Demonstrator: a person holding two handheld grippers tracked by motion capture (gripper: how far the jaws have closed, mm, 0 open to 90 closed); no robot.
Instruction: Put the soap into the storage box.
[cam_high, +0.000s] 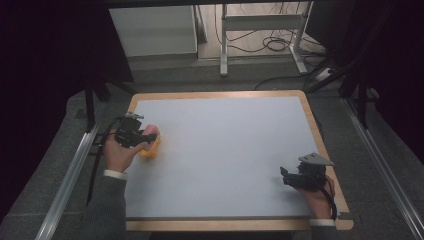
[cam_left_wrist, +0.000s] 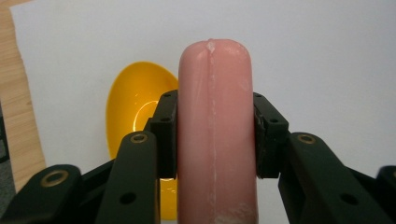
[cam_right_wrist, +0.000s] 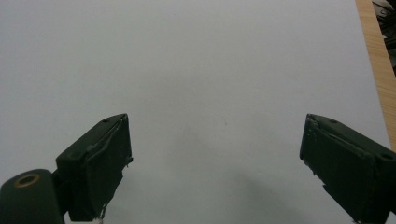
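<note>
My left gripper (cam_left_wrist: 215, 121) is shut on a pink sausage (cam_left_wrist: 215, 130), which stands up between its two black jaws. Under it lies a yellow bowl (cam_left_wrist: 133, 109) on the white table sheet. In the high view the left gripper (cam_high: 148, 137) sits at the table's left side, with the pink sausage (cam_high: 152, 132) over the yellow bowl (cam_high: 150, 150). My right gripper (cam_right_wrist: 215, 154) is open, its jaws wide apart over bare white sheet. In the high view the right gripper (cam_high: 285, 176) rests at the table's near right, held by a hand.
The white sheet (cam_high: 225, 150) covers a wooden board with a bare wooden edge (cam_high: 320, 135). Metal rails (cam_high: 70, 170) run along both sides. A white frame (cam_high: 260, 30) and cables lie on the floor beyond the table.
</note>
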